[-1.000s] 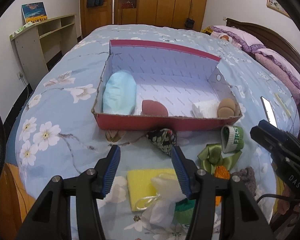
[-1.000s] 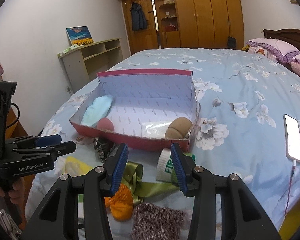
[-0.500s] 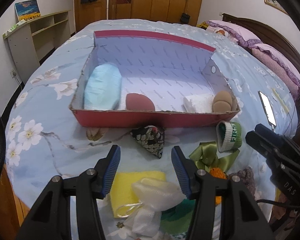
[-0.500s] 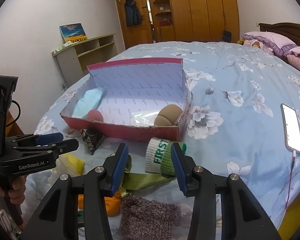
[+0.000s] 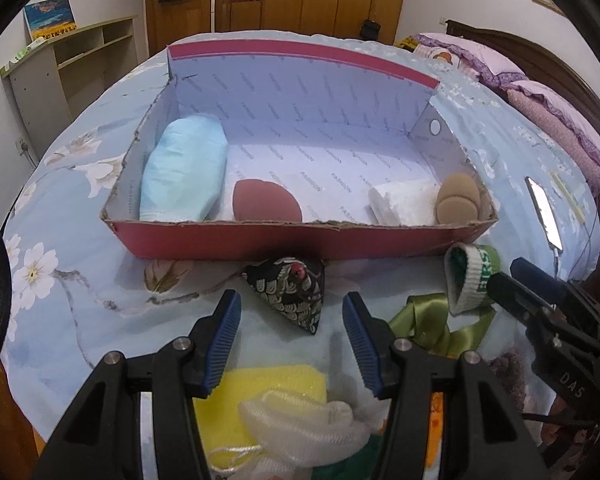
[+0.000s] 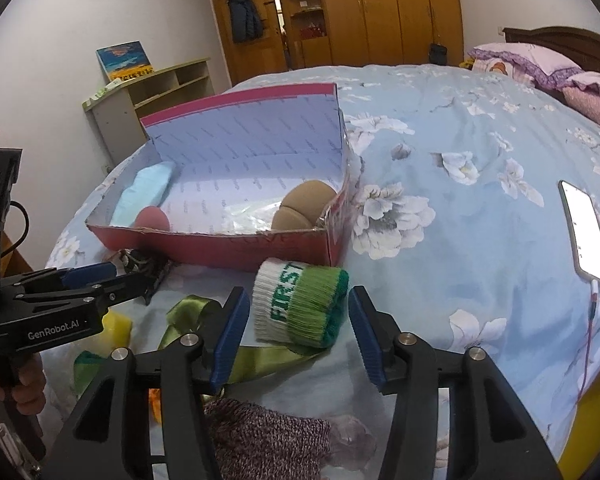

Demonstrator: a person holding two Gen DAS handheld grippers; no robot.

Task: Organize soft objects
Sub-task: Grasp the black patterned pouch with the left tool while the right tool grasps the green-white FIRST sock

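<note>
A red cardboard box [image 5: 260, 242] lies open on the bed and holds a light blue bundle [image 5: 184, 172], a dark pink sponge [image 5: 262, 202], a white roll [image 5: 402, 200] and a tan sponge [image 5: 458, 204]. My left gripper [image 5: 291, 334] is open, its fingers either side of a black patterned pouch [image 5: 290, 292] in front of the box. My right gripper [image 6: 294, 330] is open, its fingers either side of a white and green wristband [image 6: 298, 304]. That wristband also shows in the left wrist view [image 5: 470, 280].
Loose on the bed near me are a yellow sponge [image 5: 268, 392], a white mesh puff [image 5: 304, 428], a green ribbon [image 5: 428, 320], an orange piece [image 6: 154, 404] and a brown knit piece [image 6: 268, 440]. A lit phone [image 6: 584, 232] lies at the right. Pillows [image 5: 540, 120] lie far right.
Both grippers have moved forward and down towards the box. The pouch now lies between my left fingers and the wristband between my right fingers. Both stay open.
</note>
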